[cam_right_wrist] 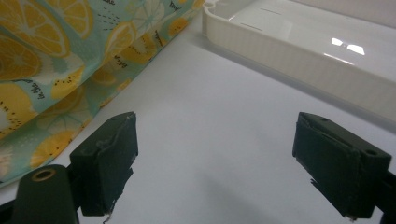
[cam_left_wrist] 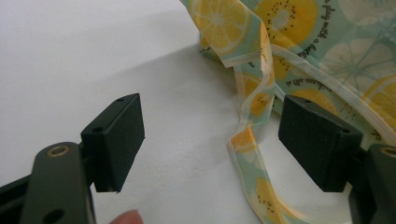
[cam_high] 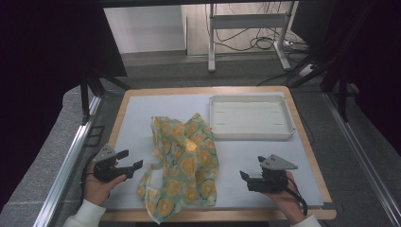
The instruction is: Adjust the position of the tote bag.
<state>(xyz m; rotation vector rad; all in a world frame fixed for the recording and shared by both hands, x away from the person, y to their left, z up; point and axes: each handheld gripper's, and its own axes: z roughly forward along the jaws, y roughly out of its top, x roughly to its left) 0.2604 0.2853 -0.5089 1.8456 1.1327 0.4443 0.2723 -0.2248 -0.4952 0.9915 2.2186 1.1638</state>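
- Left gripper [cam_high: 126, 164]: black two-jaw tool in the person's left hand, jaws spread wide with nothing between the pads, pointing toward the cloth's near-left edge.
- Right gripper [cam_high: 247, 176]: matching tool, jaws likewise apart and empty, resting low over bare table, clear of the cloth.
- Crumpled mint-green fabric printed with yellow citrus slices [cam_high: 184, 163]: lies mid-table between the grippers, its near corner hanging over the front edge; a narrow loose strip [cam_left_wrist: 250, 140] trails just ahead of the left jaws.
- Handling: judged light, limp and prone to bunching; a hemmed edge or corner offers the surest pinch.
- Shallow white rectangular plastic tray [cam_high: 250, 135]: beyond the cloth, on the white table sheet [cam_high: 137, 113].
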